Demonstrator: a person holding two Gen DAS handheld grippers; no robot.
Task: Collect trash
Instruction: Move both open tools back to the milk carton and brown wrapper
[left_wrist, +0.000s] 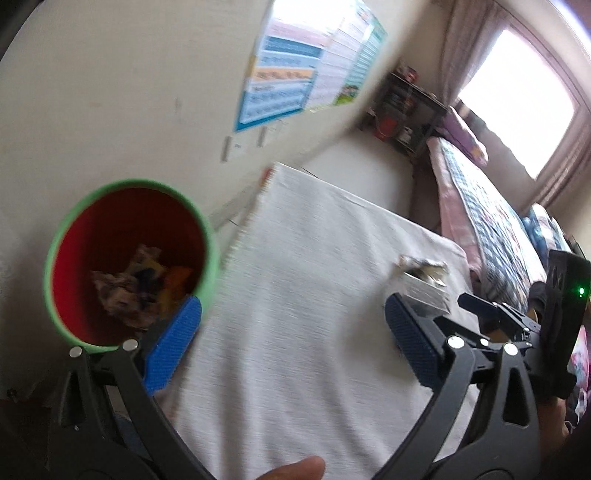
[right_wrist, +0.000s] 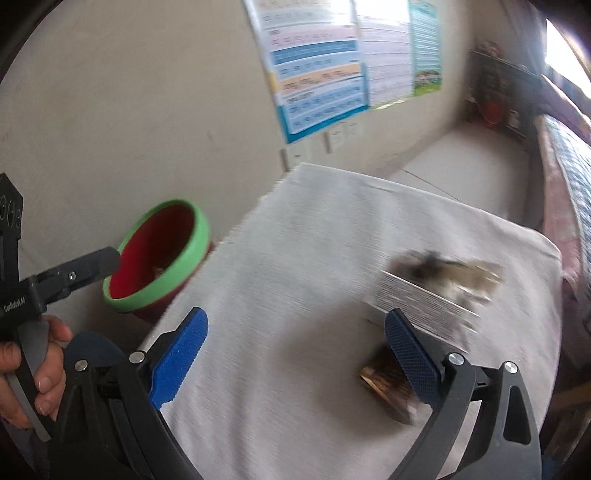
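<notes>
Both grippers — left gripper (left_wrist: 293, 339) and right gripper (right_wrist: 295, 350) — have fingers apart, empty; bin (left_wrist: 62, 236) at left holds scraps. Next: the torn packet (right_wrist: 436, 291) at right on the table (right_wrist: 295, 258).

Crumpled wrappers (left_wrist: 129, 291) fill the red bin (left_wrist: 66, 236); a torn box (right_wrist: 424, 299) lies on the cloth.

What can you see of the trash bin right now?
The trash bin is a round, open-topped container, seemingly plastic, with a light green rim and red inside. It stands upright beside the cloth-covered table's edge, near the wall. Inside lie crumpled paper and some orange and dark scraps. Nothing grips it; whether it touches the table is unclear.
</notes>
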